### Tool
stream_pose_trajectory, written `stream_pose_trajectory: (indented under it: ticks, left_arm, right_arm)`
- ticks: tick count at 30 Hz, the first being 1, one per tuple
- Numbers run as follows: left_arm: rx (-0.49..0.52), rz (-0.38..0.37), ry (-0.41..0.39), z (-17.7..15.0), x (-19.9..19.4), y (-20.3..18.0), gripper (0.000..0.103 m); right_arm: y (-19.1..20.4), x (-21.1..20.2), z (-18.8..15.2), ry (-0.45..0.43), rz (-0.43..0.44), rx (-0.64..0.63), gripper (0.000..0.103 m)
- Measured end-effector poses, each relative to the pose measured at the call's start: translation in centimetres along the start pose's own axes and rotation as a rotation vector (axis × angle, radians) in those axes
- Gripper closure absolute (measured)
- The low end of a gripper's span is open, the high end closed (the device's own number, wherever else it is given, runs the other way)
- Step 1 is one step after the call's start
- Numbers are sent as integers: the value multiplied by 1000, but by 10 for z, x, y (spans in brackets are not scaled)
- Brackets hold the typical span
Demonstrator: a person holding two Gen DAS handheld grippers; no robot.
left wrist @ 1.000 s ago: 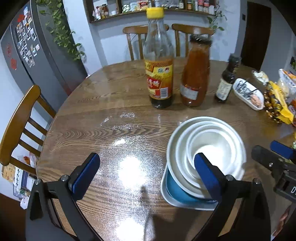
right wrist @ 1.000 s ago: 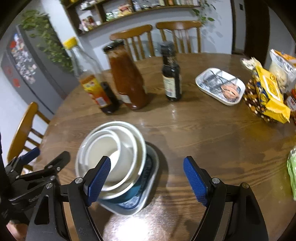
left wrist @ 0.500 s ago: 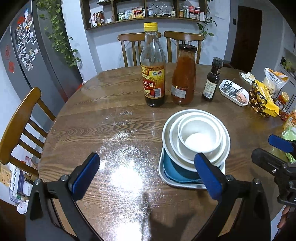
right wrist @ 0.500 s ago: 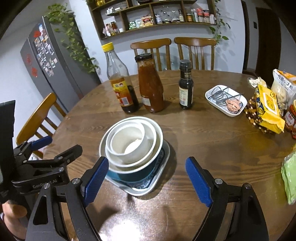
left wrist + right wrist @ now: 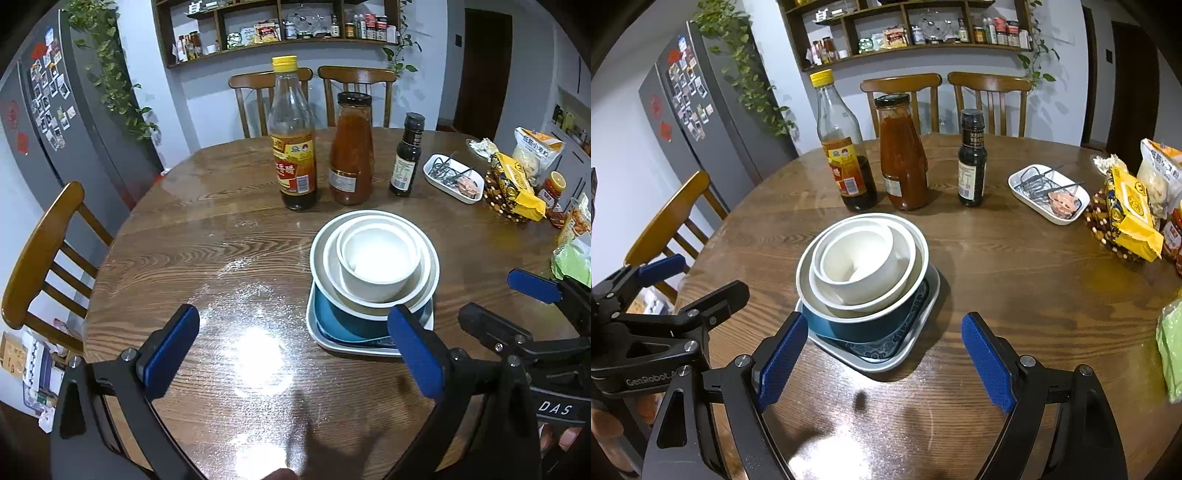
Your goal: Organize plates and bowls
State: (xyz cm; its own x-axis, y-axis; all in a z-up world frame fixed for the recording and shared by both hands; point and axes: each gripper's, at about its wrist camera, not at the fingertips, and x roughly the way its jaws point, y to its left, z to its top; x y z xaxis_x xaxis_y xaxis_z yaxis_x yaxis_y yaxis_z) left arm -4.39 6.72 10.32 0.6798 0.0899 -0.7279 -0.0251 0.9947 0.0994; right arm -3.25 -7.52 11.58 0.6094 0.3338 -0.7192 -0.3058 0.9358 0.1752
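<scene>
On the round wooden desk (image 5: 1015, 280) the crockery is already nested by size, which is probably why it sits so compactly: a small white bowl (image 5: 858, 260) inside a wider white bowl (image 5: 905, 258), both inside a blue bowl with a pale rim (image 5: 864, 326), and the whole stack resting on a squarish grey plate (image 5: 908, 354) with a dark patterned centre. Largest at the bottom keeps the pile steady, and to my eye the organizing looks largely done. In the right wrist view the stack lies toward 11 o'clock of the right claw (image 5: 884, 358), near its left finger but not touching it; in the left wrist view it sits toward 1 o'clock of the left claw (image 5: 291, 349), partly behind that claw's right finger. Both claws are spread wide, holding nothing and touching nothing. Beyond the stack, at 12 o'clock, stand a yellow-capped vinegar bottle (image 5: 842, 147), a jar of red sauce (image 5: 903, 158) and a small dark bottle (image 5: 971, 158), well apart from the crockery. A white dish of clips (image 5: 1049, 194) and snack packets (image 5: 1126, 214) lie toward 2 o'clock.
</scene>
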Motion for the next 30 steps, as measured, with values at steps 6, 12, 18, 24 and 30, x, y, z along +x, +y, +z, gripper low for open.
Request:
stream_pose_trajectory:
  ticks: [6,12,18,24,30]
  left_arm:
    - [0,31,-4,-2,2,3,1]
    - [6,64,-12,-4,4,3,1]
    - [2,66,1,-5,11,4,1]
    - [8,61,15,-6,17,4,1]
    - [9,59,18,-7,20,5,1]
  right_arm:
    - [1,1,0,1,-4,-8,16]
    - [2,4,0,11,-14,-14,16]
    - [2,8,1,18,-13,-15,16]
    - [5,12,2,31,-22,-21,17]
    - [10,16,4,41,-22,-30,16]
